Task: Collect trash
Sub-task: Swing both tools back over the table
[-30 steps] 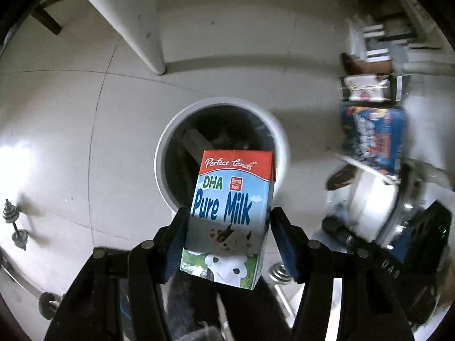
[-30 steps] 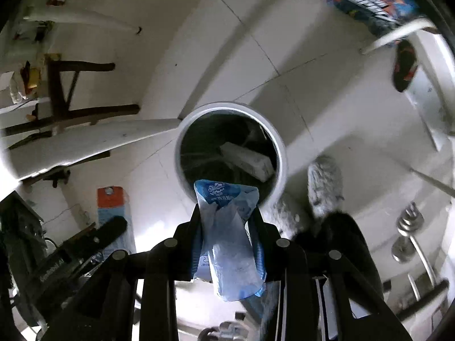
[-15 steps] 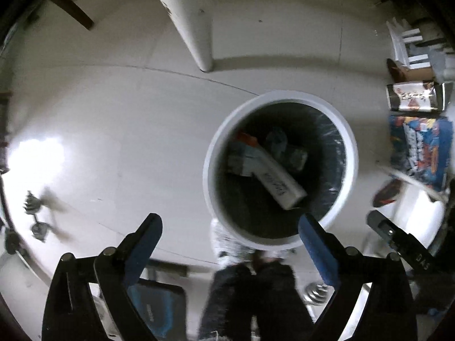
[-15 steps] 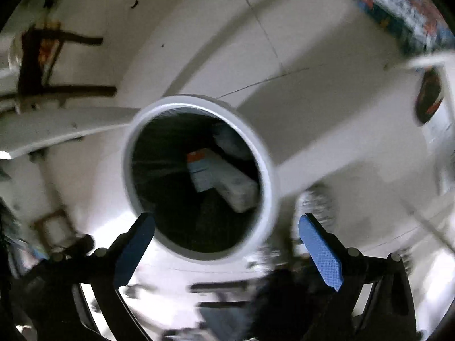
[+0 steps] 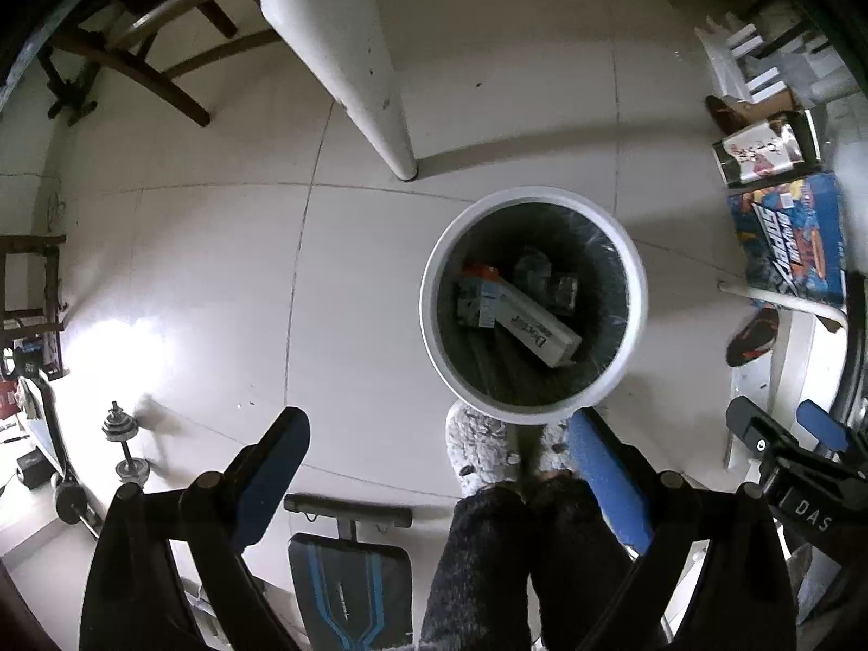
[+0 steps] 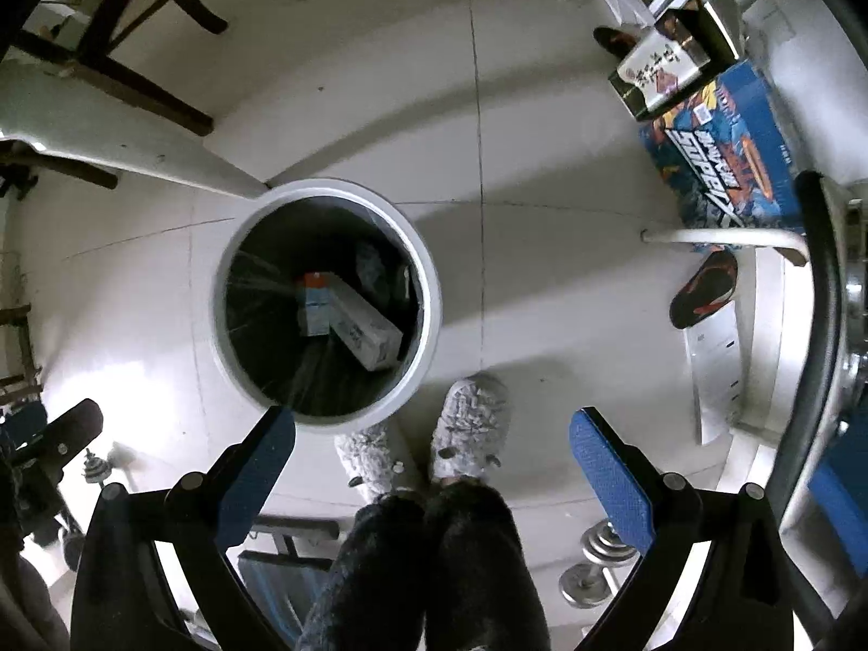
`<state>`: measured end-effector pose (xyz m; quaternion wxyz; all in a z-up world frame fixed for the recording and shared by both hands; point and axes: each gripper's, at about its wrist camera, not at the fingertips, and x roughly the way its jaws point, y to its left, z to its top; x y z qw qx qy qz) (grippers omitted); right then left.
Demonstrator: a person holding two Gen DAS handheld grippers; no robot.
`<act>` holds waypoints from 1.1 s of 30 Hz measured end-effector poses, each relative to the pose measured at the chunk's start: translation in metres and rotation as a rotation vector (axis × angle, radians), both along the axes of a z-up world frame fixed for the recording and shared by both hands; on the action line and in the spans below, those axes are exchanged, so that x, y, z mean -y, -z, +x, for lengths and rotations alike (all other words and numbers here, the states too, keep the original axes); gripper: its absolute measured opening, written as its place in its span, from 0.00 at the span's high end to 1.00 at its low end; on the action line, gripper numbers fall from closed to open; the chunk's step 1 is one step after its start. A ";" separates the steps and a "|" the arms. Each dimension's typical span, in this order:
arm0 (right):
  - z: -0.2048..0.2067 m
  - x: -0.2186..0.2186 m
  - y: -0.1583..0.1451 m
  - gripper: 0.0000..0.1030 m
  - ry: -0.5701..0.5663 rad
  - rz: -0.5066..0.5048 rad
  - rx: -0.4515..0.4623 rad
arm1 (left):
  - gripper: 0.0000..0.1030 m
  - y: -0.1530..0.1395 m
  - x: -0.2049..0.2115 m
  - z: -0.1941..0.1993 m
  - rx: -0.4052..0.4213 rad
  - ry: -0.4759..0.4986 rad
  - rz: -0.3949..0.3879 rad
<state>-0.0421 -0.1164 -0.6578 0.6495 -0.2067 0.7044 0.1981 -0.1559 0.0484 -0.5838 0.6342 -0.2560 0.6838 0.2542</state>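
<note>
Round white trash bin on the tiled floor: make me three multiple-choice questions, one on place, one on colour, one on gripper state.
1. Where does the round white trash bin stand?
A. beside the white table leg
B. on a chair
C. on a shelf

2. What colour are the gripper pads?
A. red
B. blue
C. yellow

3. How is the right gripper?
A. shut on a carton
B. shut on a bag
C. open, holding nothing

Answers: 1 A, the leg meets the floor by the rim; 2 B, both pads show blue; 3 C, only floor and slippers show between its fingers.
</note>
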 end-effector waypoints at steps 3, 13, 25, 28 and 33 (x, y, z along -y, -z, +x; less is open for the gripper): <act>-0.006 0.002 -0.030 0.01 0.003 0.019 0.003 | 0.05 -0.025 0.004 -0.003 0.012 0.008 0.010; -0.029 0.009 -0.157 0.01 0.003 0.076 0.008 | 0.05 -0.141 0.016 -0.024 0.063 0.037 0.041; -0.044 0.015 -0.322 0.01 0.058 0.171 0.008 | 0.05 -0.280 0.019 -0.038 0.156 0.060 0.104; -0.036 0.015 -0.352 0.01 0.085 0.215 0.005 | 0.05 -0.308 0.010 -0.026 0.192 0.056 0.140; 0.007 0.011 -0.395 0.01 0.185 0.308 0.026 | 0.05 -0.344 -0.007 0.025 0.261 0.047 0.200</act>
